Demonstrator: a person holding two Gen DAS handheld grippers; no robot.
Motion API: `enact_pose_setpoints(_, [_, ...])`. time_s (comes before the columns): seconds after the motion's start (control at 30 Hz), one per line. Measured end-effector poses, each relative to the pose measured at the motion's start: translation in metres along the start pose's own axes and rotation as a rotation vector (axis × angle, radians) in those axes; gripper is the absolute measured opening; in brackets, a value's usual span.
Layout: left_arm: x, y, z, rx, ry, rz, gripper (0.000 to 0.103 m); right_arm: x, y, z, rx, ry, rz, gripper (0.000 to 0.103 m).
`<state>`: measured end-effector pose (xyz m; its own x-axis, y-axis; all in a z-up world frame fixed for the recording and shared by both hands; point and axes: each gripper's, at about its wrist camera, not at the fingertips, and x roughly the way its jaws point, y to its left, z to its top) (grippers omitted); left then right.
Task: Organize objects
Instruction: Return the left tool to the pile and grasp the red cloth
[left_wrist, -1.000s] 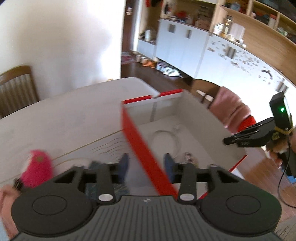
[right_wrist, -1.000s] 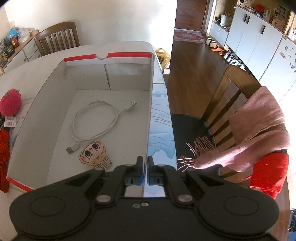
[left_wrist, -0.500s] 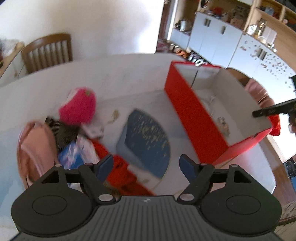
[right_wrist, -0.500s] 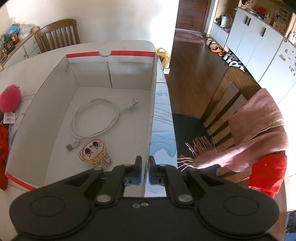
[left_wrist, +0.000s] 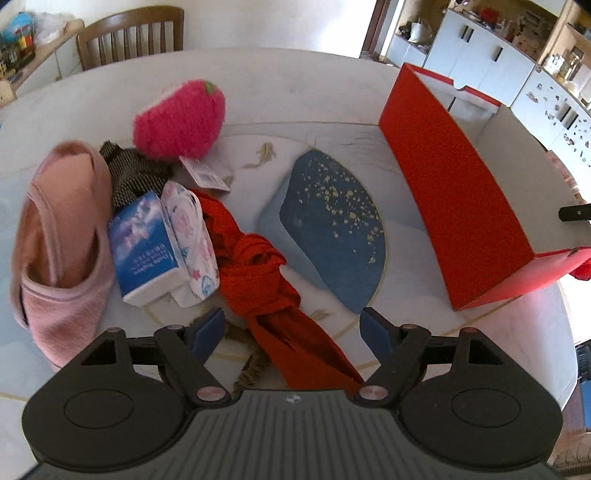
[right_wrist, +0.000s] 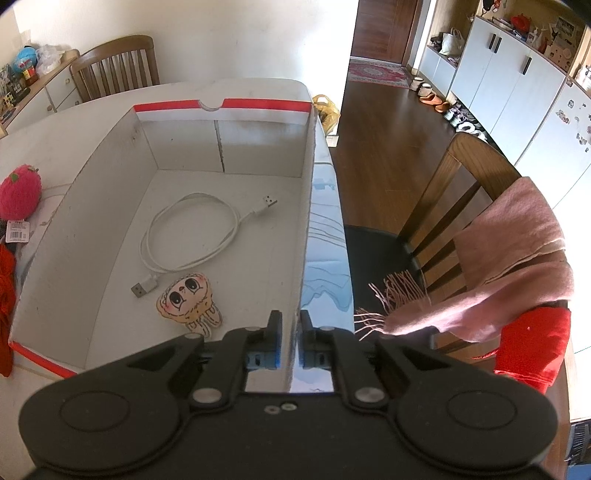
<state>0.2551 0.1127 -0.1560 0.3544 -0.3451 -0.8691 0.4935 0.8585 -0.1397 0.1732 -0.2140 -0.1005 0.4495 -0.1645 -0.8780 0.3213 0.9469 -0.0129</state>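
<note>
I take the red box (left_wrist: 458, 206) as my landmark. On the table (left_wrist: 295, 85) to its left lie a knotted red cloth (left_wrist: 258, 266), two tissue packs (left_wrist: 147, 243), a pink slipper (left_wrist: 55, 236), a dark mesh piece (left_wrist: 133, 173) and a fuzzy pink strawberry toy (left_wrist: 181, 118), all crowded together and touching or overlapping. My left gripper (left_wrist: 291, 328) points steeply down over the near end of the red cloth; its jaws have just been opening and now stand spread wide, the cloth lying between them with the pads clear of it. My right gripper (right_wrist: 290, 332) sits at the box's right wall (right_wrist: 304, 236), pointing steeply down, fingers pinching that thin wall near its close corner. Only the right wrist view looks inside the box: a coiled white cable (right_wrist: 192, 236) and a small cartoon-face charm (right_wrist: 188, 299) on the floor. Beyond the box's right wall, a chair (right_wrist: 454, 192) draped with a pink scarf (right_wrist: 509, 266). Only the left view shows the box's red outer side and the full pile.
</note>
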Motion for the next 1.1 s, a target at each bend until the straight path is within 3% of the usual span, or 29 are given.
enact_pose_setpoints(0.43, [0.028,-0.002,0.009,-0.01,0.014,0.056,0.078,0.0,-0.001,-0.001,-0.006,0.005,0.002,0.008])
enact_pose_setpoints(0.5, [0.03,-0.003,0.01,-0.002,0.013,0.073,0.073,0.0,-0.001,-0.001,-0.006,0.005,0.002,0.008])
enact_pose_setpoints(0.67, [0.038,-0.002,0.011,0.0,0.044,0.129,0.043,0.001,0.0,-0.002,-0.011,0.007,0.003,0.007])
enact_pose_setpoints(0.9, [0.04,-0.006,0.008,0.039,0.038,0.164,0.027,0.002,0.0,-0.002,-0.017,0.01,0.004,0.007])
enact_pose_setpoints(1.1, [0.025,-0.011,0.01,0.032,0.008,0.129,0.019,0.002,0.0,-0.001,-0.018,0.012,0.007,0.006])
